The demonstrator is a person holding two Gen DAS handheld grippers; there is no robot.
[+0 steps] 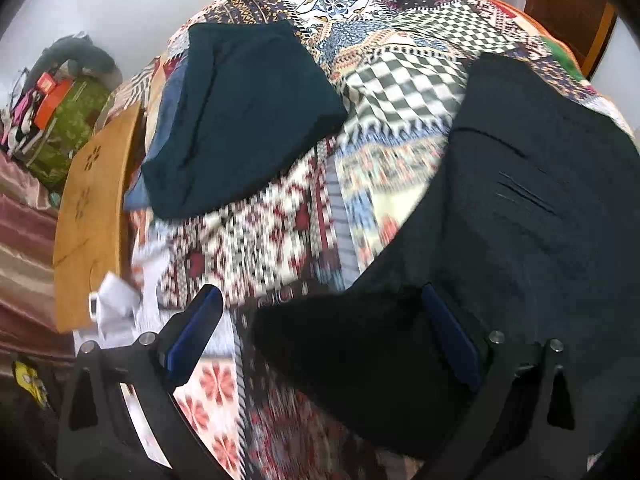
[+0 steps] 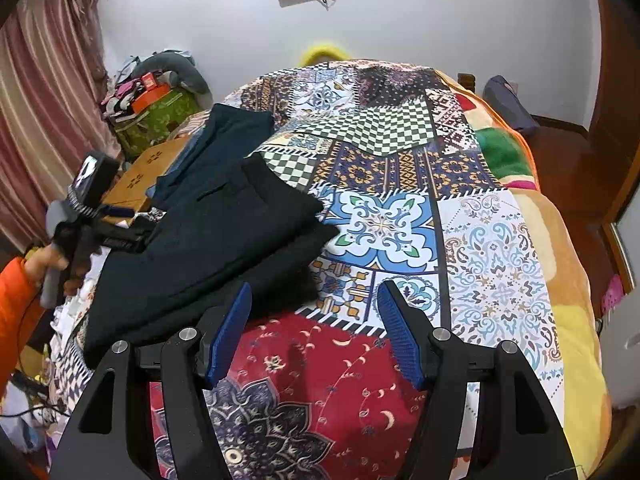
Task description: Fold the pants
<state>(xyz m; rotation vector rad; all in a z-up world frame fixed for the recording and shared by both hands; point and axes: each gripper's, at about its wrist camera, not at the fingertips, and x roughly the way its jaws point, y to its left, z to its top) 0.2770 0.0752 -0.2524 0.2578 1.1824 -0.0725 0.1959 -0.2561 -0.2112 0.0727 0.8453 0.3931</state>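
Folded black pants (image 2: 208, 248) lie on the patchwork bedspread (image 2: 400, 220) at the left. In the left wrist view they (image 1: 500, 240) fill the right side, one corner lying between the fingers. My left gripper (image 1: 320, 316) is open over that corner; in the right wrist view it (image 2: 120, 216) sits at the pants' left edge. My right gripper (image 2: 314, 300) is open and empty, just right of the pants' near edge. A folded dark teal garment (image 1: 244, 120) lies farther back, also seen in the right wrist view (image 2: 228, 136).
A wooden board (image 1: 92, 216) stands at the bed's left edge. A green box (image 2: 156, 120) piled with clutter sits by the curtain (image 2: 44, 100). White cloth (image 1: 120, 300) lies at the near left. A door (image 2: 620, 140) is at the right.
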